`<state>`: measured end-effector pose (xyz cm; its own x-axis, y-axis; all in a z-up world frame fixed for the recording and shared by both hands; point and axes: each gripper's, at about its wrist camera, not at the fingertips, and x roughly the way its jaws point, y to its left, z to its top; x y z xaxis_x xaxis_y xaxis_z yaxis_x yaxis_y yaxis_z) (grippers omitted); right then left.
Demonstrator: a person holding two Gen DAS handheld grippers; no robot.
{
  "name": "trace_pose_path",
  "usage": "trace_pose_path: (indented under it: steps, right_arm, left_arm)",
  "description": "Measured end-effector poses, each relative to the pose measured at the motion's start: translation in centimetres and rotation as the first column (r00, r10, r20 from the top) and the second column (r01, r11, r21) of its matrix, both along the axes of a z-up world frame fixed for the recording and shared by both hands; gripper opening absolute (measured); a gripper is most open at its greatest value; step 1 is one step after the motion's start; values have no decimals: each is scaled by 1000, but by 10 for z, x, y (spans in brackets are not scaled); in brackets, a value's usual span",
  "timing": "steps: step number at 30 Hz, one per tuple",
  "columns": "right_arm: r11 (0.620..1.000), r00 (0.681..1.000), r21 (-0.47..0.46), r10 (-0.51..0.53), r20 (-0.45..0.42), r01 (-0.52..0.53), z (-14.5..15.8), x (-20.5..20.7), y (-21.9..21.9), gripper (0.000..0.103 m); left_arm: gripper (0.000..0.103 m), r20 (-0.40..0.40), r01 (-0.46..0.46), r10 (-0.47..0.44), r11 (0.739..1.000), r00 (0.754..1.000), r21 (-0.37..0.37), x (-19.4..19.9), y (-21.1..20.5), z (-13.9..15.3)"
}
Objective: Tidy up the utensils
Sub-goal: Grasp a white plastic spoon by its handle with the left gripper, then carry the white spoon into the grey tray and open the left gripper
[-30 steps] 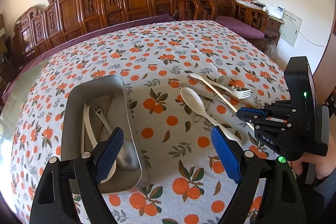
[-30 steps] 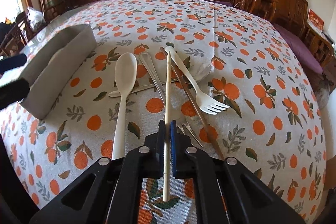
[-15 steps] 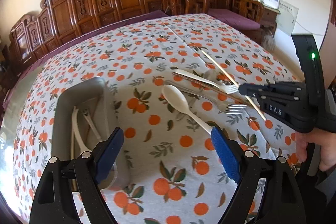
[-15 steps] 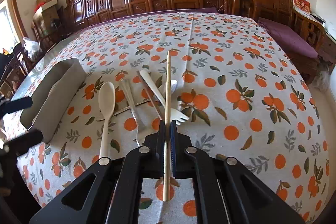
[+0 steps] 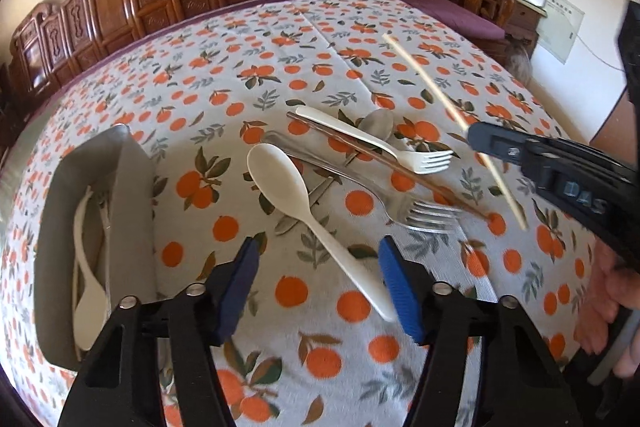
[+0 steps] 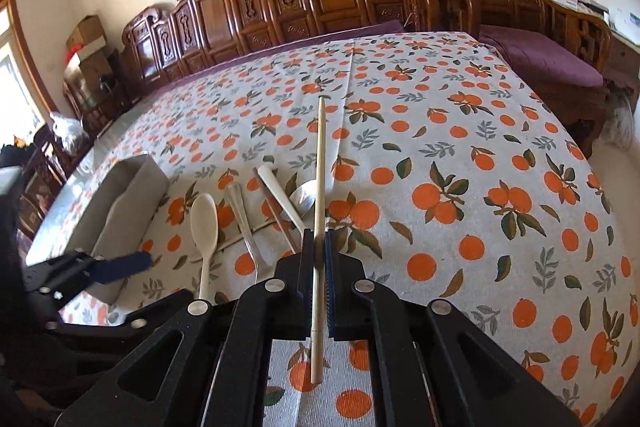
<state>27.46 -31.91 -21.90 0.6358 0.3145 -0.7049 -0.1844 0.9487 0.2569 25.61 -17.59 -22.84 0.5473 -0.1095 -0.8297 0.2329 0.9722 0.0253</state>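
Right tongs (image 6: 316,259) tight on a pale chopstick (image 6: 319,187), left tongs (image 5: 316,279) just closing some, apart over the white spoon (image 5: 280,179).

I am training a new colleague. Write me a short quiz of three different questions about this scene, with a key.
1. True or false: the right gripper is shut on a chopstick.
2. Which utensil lies between the left gripper's open jaws: A) white spoon, B) metal fork, C) white fork?
3. Fill in: the grey tray already holds a white ____.

Key: 1 true; 2 A; 3 spoon.
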Motion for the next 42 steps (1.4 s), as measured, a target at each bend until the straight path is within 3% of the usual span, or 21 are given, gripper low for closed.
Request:
trace_pose_path:
  steps: [2, 6, 8, 15, 20, 36, 42]
  right_arm:
    - [1000, 1000, 20, -6, -3, 6, 0, 2, -3, 6]
    - [1000, 1000, 20, -4, -15, 4, -3, 5, -3, 6]
    - [1000, 1000, 7, 0, -19, 0, -5, 5, -1, 6]
    - [1000, 999, 15, 13, -31, -12, -7, 6, 3, 6]
    - [999, 999, -5, 35, -37, -35, -10, 6, 11, 6]
    - [992, 993, -59, 114, -22, -116, -5, -2, 37, 6]
    - [990, 989, -11, 140, -36, -140, -4, -7, 44, 6]
  left_arm:
    - [47, -20, -2, 2, 1000, 1000, 3, 7, -3, -6]
    - [41, -54, -2, 3, 1000, 999, 16, 15, -9, -18]
    - [31, -69, -2, 3, 1000, 998, 12, 17, -11, -22]
    - [28, -102, -15, 12, 999, 995, -33, 19, -7, -25]
    - [7, -108, -21, 18, 999, 994, -34, 18, 1, -24]
    - [7, -49, 0, -1, 1000, 999, -22, -18, 29, 1]
    - [7, -8, 1, -1, 1000, 1000, 5, -31, 39, 19]
